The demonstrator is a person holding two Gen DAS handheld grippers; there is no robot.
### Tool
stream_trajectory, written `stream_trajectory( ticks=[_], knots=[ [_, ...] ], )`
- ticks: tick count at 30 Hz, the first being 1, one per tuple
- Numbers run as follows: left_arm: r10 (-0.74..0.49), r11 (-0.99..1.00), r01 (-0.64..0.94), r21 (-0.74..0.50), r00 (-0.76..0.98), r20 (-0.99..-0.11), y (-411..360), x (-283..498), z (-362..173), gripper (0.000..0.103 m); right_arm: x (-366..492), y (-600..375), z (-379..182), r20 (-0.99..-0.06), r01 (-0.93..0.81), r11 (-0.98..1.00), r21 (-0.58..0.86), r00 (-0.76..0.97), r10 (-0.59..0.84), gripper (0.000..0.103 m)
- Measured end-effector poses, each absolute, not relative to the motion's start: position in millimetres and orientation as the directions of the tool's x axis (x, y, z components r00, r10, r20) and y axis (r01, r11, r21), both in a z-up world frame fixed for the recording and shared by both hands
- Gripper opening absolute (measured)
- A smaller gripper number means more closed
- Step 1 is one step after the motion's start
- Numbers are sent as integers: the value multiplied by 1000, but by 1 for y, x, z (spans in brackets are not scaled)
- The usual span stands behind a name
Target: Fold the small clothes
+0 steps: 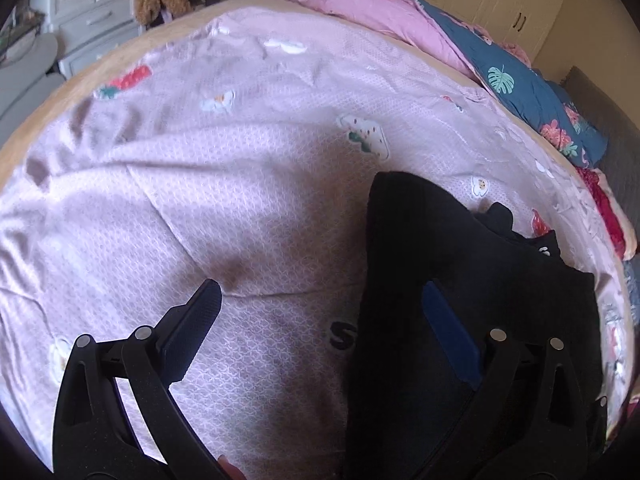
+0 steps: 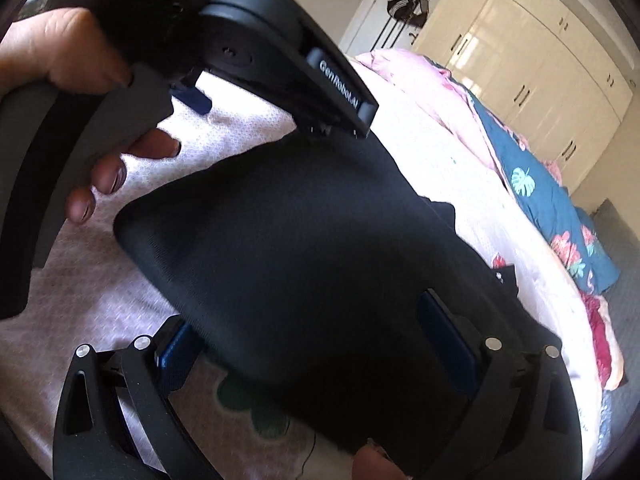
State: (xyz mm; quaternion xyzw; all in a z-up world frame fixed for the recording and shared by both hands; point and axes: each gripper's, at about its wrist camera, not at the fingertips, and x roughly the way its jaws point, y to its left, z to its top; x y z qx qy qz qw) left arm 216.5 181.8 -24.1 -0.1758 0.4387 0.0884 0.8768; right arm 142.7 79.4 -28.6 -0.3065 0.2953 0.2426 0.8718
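A black garment (image 1: 460,248) lies on the pink patterned bed sheet (image 1: 224,184), at the right of the left wrist view. My left gripper (image 1: 320,300) is open just above the sheet, its right finger over the garment's left edge. In the right wrist view the same black garment (image 2: 304,232) fills the middle, lying flat with a rounded folded edge at the left. My right gripper (image 2: 312,320) is open and straddles its near part. The left gripper's body (image 2: 288,64) and the hand holding it (image 2: 60,52) hang above the garment's far end.
A pink duvet (image 1: 360,4) and a dark blue floral quilt (image 1: 532,92) are piled along the far side of the bed. White drawers (image 1: 92,12) stand at the left. Cream wardrobes (image 2: 532,52) line the far wall. Red fabric (image 2: 600,332) lies at the bed's right edge.
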Motion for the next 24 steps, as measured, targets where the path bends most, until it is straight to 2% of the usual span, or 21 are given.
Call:
stream_trajectory(
  ticks=[3,5,6,9,10,11,13,16,17,18,19,21,23,24],
  knots=[
    [3,915,-326,-236,592,-806,186,216,-30,93,146,76,-25,-638,-597,699,-393,725,260,94],
    [-9,906,-335,-258,594,-805,189,214,-31,93,145,66,-18,-621,-610,713,-345,718,314,74],
    [-16,903,-335,-268,597,-802,190,214,-31,93,144,62,-14,-612,-615,718,-326,716,335,70],
    [-43,900,-323,-293,603,-796,185,212,-31,93,140,47,-3,-574,-622,734,-272,717,395,46],
    [-52,900,-316,-299,605,-794,183,212,-30,93,139,43,0,-568,-627,736,-255,713,411,31],
    [-64,900,-308,-309,607,-792,180,212,-30,94,138,39,2,-563,-636,734,-239,706,429,24],
    [-104,895,-286,-342,613,-784,175,214,-30,93,135,34,4,-554,-639,732,-235,707,439,18],
    [-144,889,-259,-377,623,-768,165,216,-30,93,133,28,6,-543,-635,736,-234,714,443,16],
    [-156,889,-247,-385,627,-763,161,216,-29,86,130,26,7,-538,-632,740,-231,717,444,16],
    [-170,887,-236,-398,633,-755,158,216,-28,69,129,23,8,-532,-628,745,-228,721,445,16],
    [-188,881,-225,-417,640,-745,155,215,-27,61,128,18,10,-523,-622,752,-219,725,447,16],
    [-224,872,-197,-447,652,-724,146,213,-22,31,125,13,12,-513,-616,761,-205,729,452,15],
    [-241,876,-157,-455,675,-698,133,210,-11,19,124,5,14,-504,-609,771,-185,733,457,15],
    [-235,884,-145,-444,684,-691,127,209,-7,17,118,2,16,-497,-603,777,-181,738,457,15]
  ],
)
